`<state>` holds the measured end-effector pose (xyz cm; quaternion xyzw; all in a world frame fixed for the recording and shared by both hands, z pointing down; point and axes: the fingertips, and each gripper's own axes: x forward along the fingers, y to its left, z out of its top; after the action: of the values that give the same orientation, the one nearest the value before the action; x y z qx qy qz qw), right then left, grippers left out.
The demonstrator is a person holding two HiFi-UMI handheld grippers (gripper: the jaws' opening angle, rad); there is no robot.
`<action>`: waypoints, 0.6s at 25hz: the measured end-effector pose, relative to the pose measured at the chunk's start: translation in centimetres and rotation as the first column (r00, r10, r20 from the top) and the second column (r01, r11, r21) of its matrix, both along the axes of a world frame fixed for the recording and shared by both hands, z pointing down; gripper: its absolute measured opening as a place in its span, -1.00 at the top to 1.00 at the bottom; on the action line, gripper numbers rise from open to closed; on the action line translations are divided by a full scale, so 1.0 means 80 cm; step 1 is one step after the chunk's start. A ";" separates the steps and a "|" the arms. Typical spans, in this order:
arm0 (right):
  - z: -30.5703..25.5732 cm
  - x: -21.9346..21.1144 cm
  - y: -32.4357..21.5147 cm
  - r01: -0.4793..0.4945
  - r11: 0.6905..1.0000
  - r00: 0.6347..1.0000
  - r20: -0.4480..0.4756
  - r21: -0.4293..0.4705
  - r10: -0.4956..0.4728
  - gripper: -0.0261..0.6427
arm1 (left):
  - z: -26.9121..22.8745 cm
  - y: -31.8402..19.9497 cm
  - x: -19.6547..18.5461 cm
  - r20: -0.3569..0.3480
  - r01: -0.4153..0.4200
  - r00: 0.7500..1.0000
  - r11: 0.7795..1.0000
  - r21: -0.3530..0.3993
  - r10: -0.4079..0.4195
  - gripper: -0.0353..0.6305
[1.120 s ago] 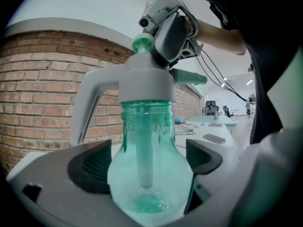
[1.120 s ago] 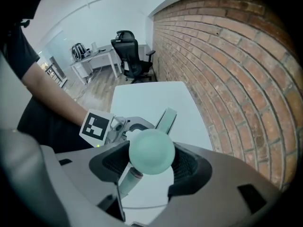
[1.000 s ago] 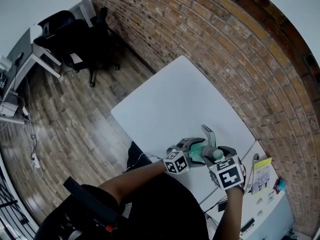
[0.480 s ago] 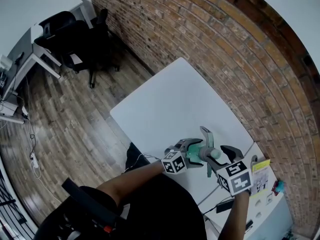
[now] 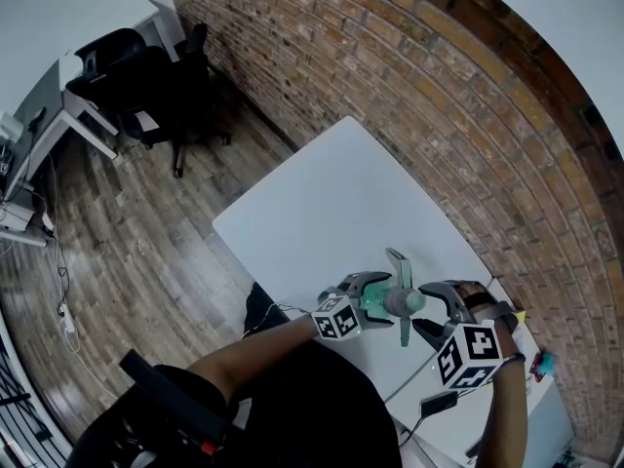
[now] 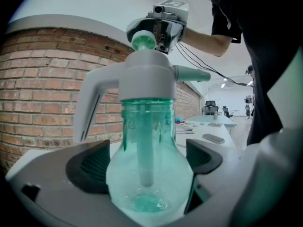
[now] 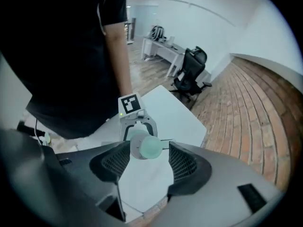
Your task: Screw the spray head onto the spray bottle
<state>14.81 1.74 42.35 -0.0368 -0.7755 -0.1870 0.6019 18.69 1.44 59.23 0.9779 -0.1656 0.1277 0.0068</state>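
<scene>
Right gripper (image 5: 429, 310) risen off spray head (image 6: 144, 82), jaws apart, left gripper (image 5: 373, 297) clamping spray bottle (image 6: 149, 174).

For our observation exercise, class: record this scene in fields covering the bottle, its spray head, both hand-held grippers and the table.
Bottle: translucent green plastic spray bottle, upright
Head: grey plastic spray head, sitting on bottle's neck
Left hand-held gripper: shut on bottle
Right hand-held gripper: open, above head, not gripping
Table: white rectangular table by brick wall

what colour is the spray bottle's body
The spray bottle is translucent teal-green; it shows clearest in the left gripper view.
</scene>
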 end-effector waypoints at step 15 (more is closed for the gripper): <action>0.047 -0.009 0.010 0.476 0.878 0.844 -0.253 -0.051 -0.472 0.15 | 0.000 -0.001 0.001 0.004 0.012 1.000 1.000 -0.024 -0.011 -0.56</action>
<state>14.09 2.51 46.15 -0.2469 -0.6560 -0.3286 0.6331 18.73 1.36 59.26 0.9765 -0.1696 0.1317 0.0192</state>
